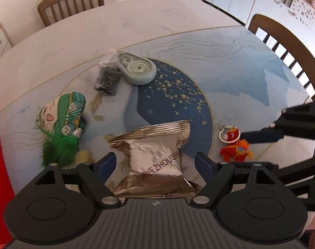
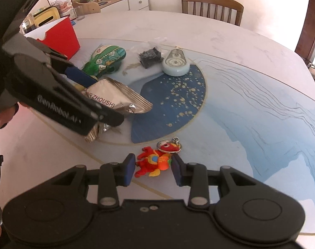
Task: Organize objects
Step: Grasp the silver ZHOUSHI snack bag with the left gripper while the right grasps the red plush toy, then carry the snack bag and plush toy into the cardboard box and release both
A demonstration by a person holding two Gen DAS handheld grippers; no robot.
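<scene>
- Silver foil snack pouch point(image 1: 157, 157) nearest the left wrist lens, lying on the table point(image 1: 157, 20) between the spread jaws of the left gripper point(image 1: 155, 164); pads clear of the foil on both sides, nothing grasped.
- Right gripper point(image 2: 153, 169) straddling the red plush keychain point(image 2: 154, 161); jaws narrow, pads just beside the toy, firm contact not confirmed.
- Risk: crinkled, puffy foil likely to slide or buckle under a squeeze; pouch could twist out.
- Risk: keychain ring point(image 2: 167, 145) outside the pads; may dangle and snag on lifting.
- Risk: both grippers near each other; collision possible on converging paths.
- Beyond the pouch: green tasselled sachet point(image 1: 64, 124), black packet in clear wrap point(image 1: 107, 76), pale blue tape dispenser point(image 1: 136, 68).
- Red box point(image 2: 59, 37) past the sachet, probable destination; sachet near that route.
</scene>
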